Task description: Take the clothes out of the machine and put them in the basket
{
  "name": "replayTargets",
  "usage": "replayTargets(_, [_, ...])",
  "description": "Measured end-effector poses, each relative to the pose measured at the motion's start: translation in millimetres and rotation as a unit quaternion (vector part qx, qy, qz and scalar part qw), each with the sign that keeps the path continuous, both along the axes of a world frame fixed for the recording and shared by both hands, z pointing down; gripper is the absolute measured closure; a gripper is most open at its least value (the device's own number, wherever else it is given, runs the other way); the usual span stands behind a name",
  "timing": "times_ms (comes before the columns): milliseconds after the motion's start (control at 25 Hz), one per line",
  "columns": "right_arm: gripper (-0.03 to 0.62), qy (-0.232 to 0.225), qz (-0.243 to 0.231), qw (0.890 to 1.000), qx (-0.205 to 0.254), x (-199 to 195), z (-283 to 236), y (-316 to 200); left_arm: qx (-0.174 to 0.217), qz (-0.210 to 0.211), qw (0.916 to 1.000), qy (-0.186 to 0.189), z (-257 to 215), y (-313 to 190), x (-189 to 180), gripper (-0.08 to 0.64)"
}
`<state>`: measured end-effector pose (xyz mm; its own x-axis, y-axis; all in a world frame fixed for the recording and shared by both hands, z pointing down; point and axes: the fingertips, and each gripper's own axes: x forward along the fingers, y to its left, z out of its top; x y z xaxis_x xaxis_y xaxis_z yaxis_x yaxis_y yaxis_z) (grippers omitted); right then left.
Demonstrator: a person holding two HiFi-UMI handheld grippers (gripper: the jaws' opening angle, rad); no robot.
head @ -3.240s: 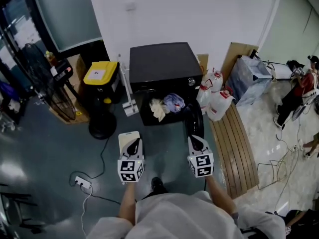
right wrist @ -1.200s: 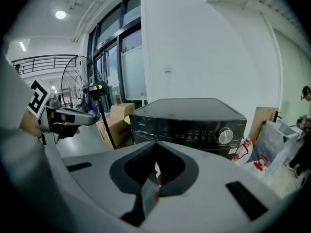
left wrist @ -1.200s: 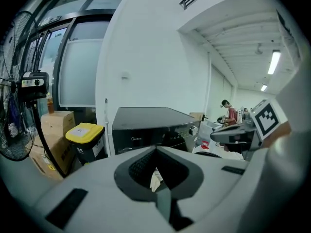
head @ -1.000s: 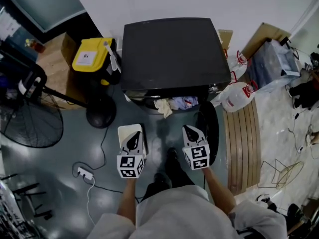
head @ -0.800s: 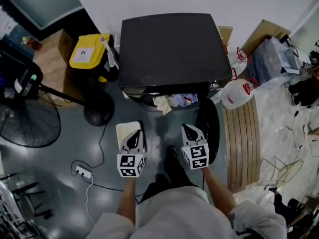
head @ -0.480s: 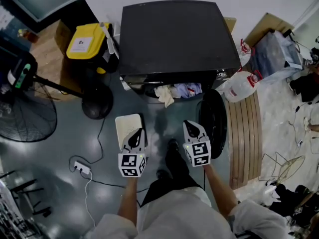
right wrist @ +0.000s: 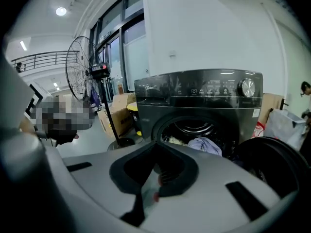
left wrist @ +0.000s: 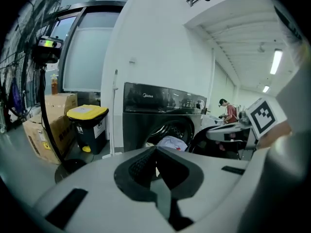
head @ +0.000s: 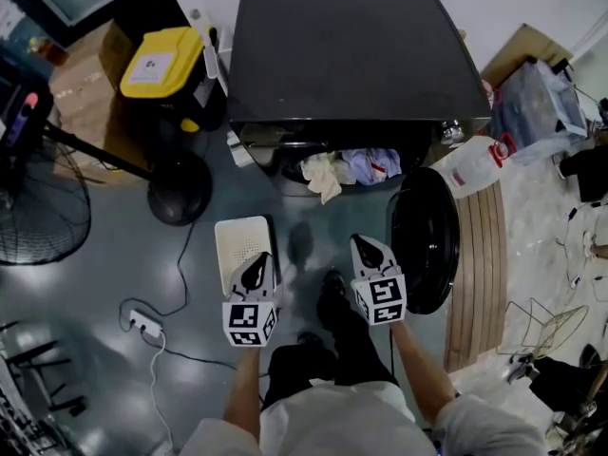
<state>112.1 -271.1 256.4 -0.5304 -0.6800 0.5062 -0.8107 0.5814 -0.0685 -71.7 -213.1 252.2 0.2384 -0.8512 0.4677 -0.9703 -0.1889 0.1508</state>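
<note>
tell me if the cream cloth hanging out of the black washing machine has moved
No. The cream cloth still hangs from the black washing machine at its drum mouth, just left of the lilac garment, as before.

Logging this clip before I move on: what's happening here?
A person faces a black washing machine whose round door hangs open, with clothes bunched at the drum mouth. The left gripper and right gripper are both shut and empty, held short of the machine. A white basket sits on the floor by the left gripper.
</note>
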Motion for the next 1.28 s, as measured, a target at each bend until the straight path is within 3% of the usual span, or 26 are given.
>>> replayTargets(640, [0.568,-0.011,-0.004,0.998,0.061,-20,190,-48,0.044,-0.025,0.9987,0.008,213,-20,-25,0.541])
replayTargets(840, [0.568,-0.012,0.001,0.996,0.086,-19,243,-65,0.061,-0.015,0.998,0.001,273,-29,-29,0.541])
replayTargets(1280, [0.568,0.005,0.005,0.99,0.144,-16,308,-84,0.124,-0.012,0.9922,-0.008,334,-43,-41,0.541])
